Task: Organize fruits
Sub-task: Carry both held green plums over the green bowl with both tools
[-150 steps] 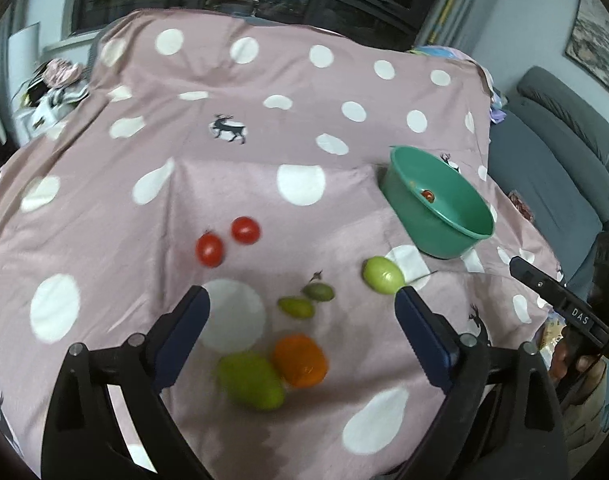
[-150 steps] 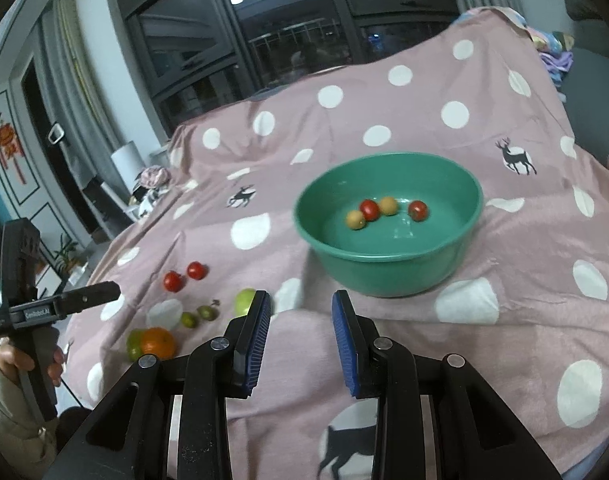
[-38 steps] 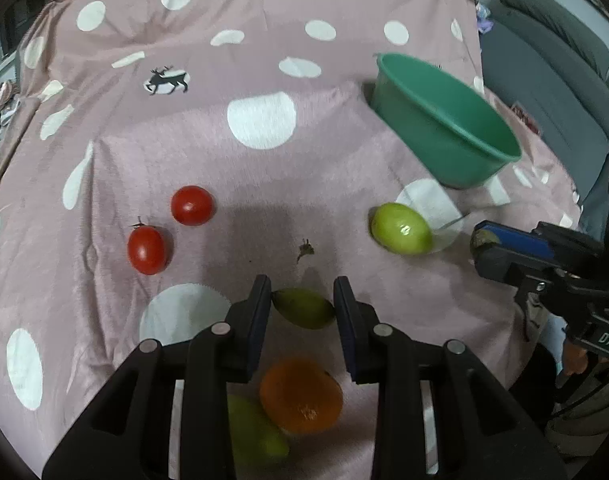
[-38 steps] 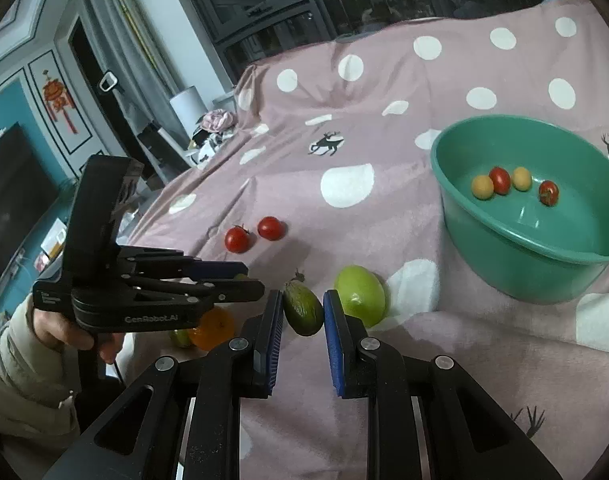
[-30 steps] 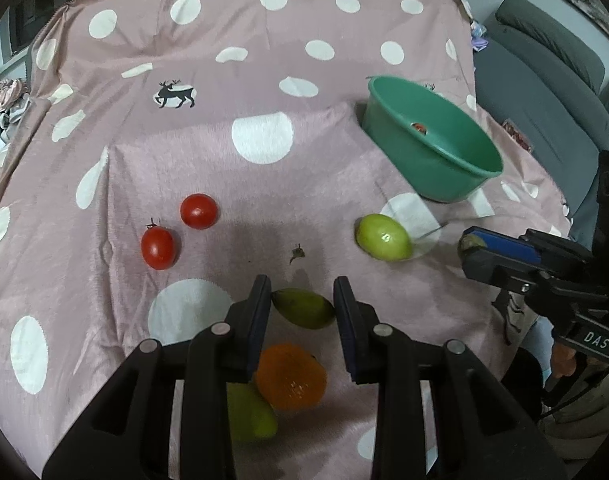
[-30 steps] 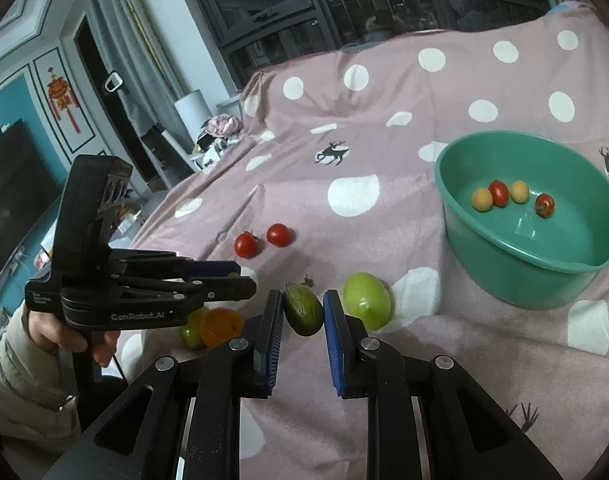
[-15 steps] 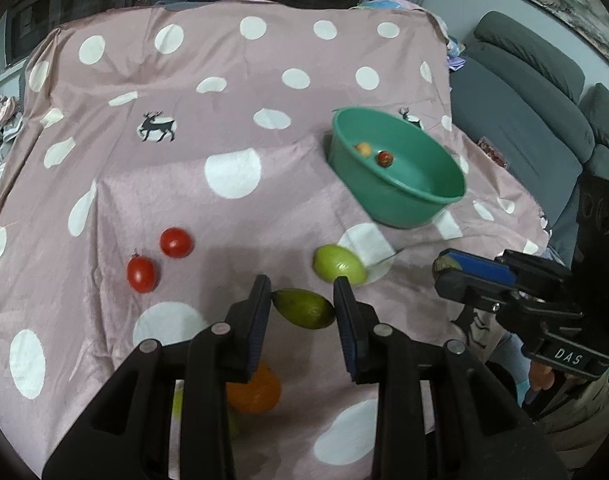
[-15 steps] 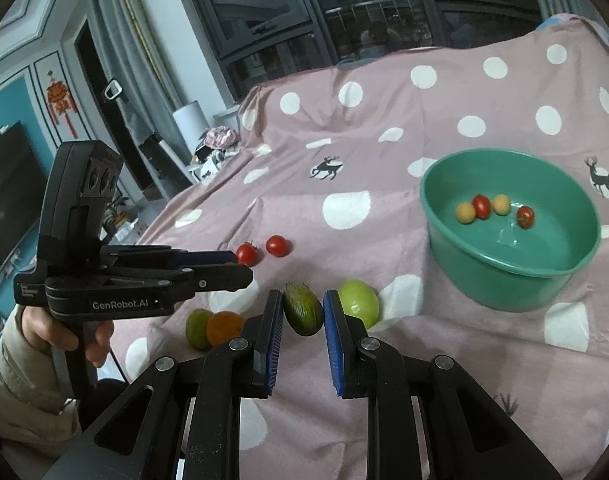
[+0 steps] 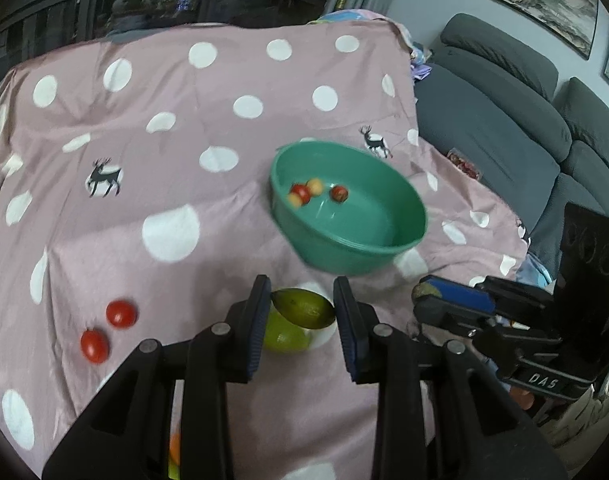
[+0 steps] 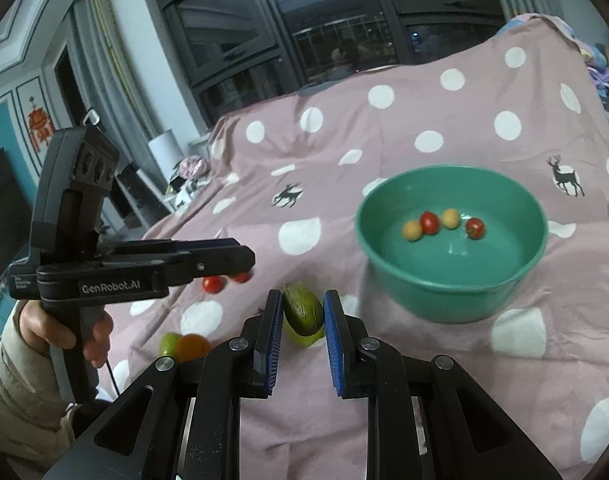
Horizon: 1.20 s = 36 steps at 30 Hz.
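My left hand-held gripper [image 9: 302,300] is clenching a small olive-green fruit [image 9: 304,312] crosswise between its pads. My right hand-held gripper [image 10: 302,296] is squeezing a darker green fruit [image 10: 302,312] that's standing on end. Both are hanging clear of the spotted cloth [image 9: 164,160]. Five seconds ago both sets of jaws were standing apart with nothing in them, and those two fruits were lying on the cloth.

Compared with a second ago, everything's sitting lower in both views. The left camera is now seeing into the green bowl [image 9: 344,256]; back then it caught just one fruit in there.

The light green fruit [image 9: 284,338] is mostly hiding behind the held ones. In the left view the orange [image 9: 175,454] is nearly cut off at the bottom, between the gripper arms. The two red tomatoes [image 9: 121,313] are lying out left, and in the right view they're peeking from behind the left tool.

Further on, the bowl is holding four small fruits [image 10: 429,222], though it's smeared with blur in the left view. The grey sofa [image 9: 504,128] is sitting beyond.
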Each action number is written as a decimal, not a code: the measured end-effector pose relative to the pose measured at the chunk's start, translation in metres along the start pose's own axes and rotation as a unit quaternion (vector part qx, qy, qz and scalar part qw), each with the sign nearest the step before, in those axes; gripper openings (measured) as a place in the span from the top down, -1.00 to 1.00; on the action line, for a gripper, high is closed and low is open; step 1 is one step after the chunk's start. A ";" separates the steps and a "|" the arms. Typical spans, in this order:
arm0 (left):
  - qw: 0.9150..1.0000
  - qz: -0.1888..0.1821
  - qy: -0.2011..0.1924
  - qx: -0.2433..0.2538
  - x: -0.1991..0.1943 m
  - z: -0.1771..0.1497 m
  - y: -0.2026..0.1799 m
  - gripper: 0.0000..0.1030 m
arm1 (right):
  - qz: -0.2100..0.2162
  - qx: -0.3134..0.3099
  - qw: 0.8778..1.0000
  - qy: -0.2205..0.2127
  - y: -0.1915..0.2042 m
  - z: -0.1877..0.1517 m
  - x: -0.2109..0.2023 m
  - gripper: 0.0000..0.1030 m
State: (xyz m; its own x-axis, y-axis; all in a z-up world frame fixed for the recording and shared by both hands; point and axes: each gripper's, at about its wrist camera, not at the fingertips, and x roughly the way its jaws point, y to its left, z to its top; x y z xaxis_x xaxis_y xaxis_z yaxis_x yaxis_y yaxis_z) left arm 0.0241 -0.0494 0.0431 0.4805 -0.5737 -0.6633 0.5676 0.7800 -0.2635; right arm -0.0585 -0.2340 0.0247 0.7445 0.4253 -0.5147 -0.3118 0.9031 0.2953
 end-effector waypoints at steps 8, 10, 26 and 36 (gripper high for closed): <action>1.000 -0.017 -0.013 0.019 0.020 0.027 -0.014 0.38 | -0.016 0.019 0.999 -0.020 -0.029 0.010 0.004 0.57; 0.999 -0.021 -0.012 0.028 0.030 0.033 -0.019 0.38 | -0.024 0.023 0.999 -0.022 -0.037 0.013 0.007 0.57; 0.997 -0.022 0.020 0.077 0.102 0.046 -0.040 0.38 | -0.071 0.046 0.996 -0.018 -0.090 0.023 0.029 0.57; 0.996 -0.014 0.030 0.083 0.114 0.043 -0.039 0.38 | -0.077 0.040 0.996 -0.008 -0.092 0.022 0.037 0.57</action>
State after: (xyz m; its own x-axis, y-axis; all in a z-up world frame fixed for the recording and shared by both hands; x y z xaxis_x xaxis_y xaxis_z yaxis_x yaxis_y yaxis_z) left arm 0.0855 -0.1559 0.0072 0.4247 -0.5752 -0.6991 0.6861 0.7083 -0.1660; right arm 0.0106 -0.3027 -0.0038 0.7891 0.2805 -0.5465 -0.1457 0.9497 0.2770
